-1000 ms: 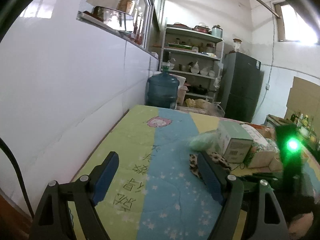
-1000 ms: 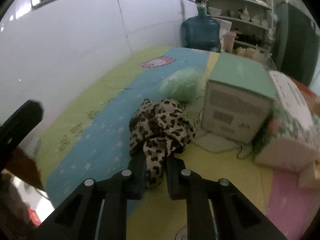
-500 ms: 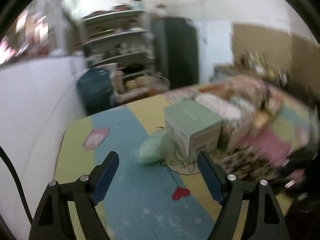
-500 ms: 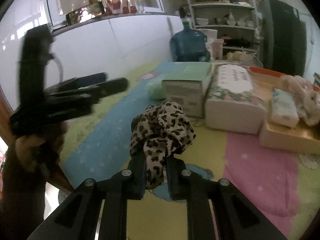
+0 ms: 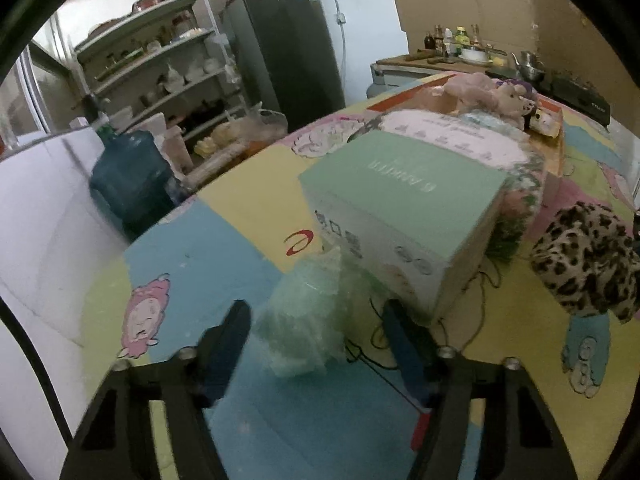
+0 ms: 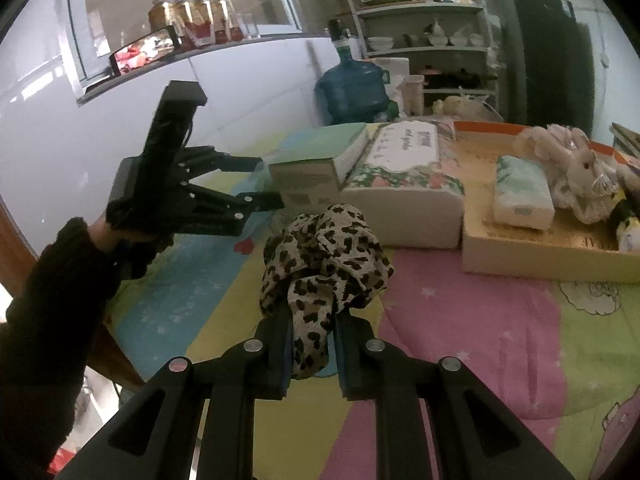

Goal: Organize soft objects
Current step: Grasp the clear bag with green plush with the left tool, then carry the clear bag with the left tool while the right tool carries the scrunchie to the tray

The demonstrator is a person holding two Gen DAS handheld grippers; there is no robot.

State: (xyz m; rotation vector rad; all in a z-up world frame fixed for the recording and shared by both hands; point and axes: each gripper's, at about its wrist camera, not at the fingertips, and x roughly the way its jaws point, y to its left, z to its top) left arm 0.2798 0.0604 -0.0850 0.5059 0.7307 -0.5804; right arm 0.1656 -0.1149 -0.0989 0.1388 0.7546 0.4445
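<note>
Leopard-print cloth [image 6: 324, 256] bunches up between my right gripper [image 6: 310, 354] fingers, pinched tight and lifted above the pink and yellow mat [image 6: 472, 332]. Just beyond it stands the green box [image 6: 320, 160], with the tissue pack [image 6: 404, 184] touching its far side. My left gripper [image 5: 316, 332] is spread wide around the pale green bag [image 5: 312, 312], which leans against that box's near corner; blue mat lies bare toward the wall edge.

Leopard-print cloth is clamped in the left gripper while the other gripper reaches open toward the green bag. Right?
Wrong side. The right wrist view shows the right gripper clamping the leopard-print cloth; the left gripper reaches open toward the green bag.
</note>
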